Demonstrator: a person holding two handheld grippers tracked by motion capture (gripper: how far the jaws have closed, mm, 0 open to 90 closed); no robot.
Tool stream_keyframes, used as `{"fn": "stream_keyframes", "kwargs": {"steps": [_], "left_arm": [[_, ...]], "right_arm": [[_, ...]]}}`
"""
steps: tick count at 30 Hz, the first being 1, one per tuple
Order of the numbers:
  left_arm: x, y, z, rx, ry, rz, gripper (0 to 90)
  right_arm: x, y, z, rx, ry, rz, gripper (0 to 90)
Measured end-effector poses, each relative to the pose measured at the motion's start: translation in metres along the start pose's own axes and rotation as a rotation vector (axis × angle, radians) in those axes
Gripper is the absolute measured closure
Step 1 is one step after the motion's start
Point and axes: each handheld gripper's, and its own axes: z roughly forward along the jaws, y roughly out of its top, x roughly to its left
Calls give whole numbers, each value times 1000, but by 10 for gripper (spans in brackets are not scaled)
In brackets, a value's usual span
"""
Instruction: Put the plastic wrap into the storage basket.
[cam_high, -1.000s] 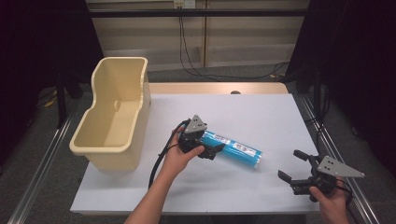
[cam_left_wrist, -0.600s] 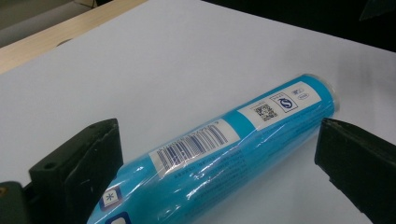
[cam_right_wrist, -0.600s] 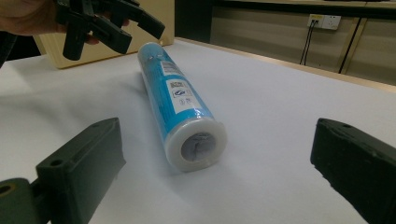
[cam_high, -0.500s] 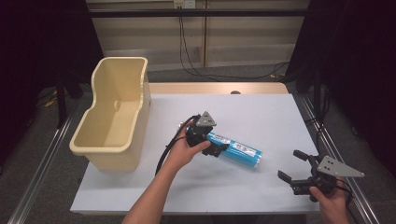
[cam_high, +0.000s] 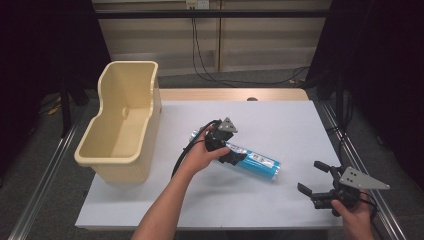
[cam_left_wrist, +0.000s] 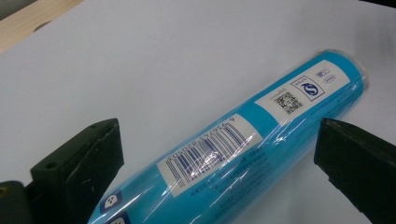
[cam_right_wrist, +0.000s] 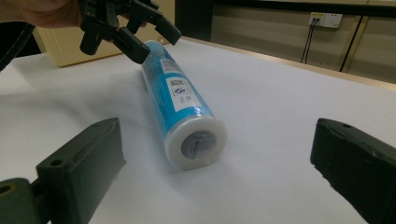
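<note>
Since the frames a second and half a second back, the left tongs (cam_high: 231, 155) have travelled from the near-left end of the blue roll (cam_high: 250, 160) further along its body, toward the middle; the right tongs (cam_high: 317, 180) have not shifted from the near-right corner of the surface (cam_high: 280, 120). Roll itself unmoved: it lies on its side on the white surface, centre-right, long axis running from upper left to lower right in the high view, well apart from the cream bin (cam_high: 122, 130) standing at the left edge. Left gripper view: jaws spread wide, one on each side of the roll (cam_left_wrist: 243, 154), barcode label facing up, neither pad touching the film wrap as far as can be seen. Right gripper view: jaws likewise wide apart, nothing between them, looking at the open white end of the roll (cam_right_wrist: 187, 121) from a distance, with the left tongs (cam_right_wrist: 135, 35) hanging over its far end. Step judged in hand: approach and straddle for a pick-up by the left tongs, grasp not yet made. Next move calls for lowering until the pads sit at the roll's widest line, then closing squarely across the axis; the smooth film and round section look likely to slip or roll if the jaws close off-centre. Destination probably the bin, but that is a guess
</note>
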Motion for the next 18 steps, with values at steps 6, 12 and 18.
{"fn": "stream_keyframes", "kwargs": {"steps": [6,12,18], "left_arm": [[2,0,6,22,-8,9,12],[3,-3,11,50,-9,9,14],[3,-6,17,79,-6,22,14]], "right_arm": [[0,0,0,5,2,0,20],[0,0,1,11,3,-3,20],[-1,0,0,7,2,-6,20]]}}
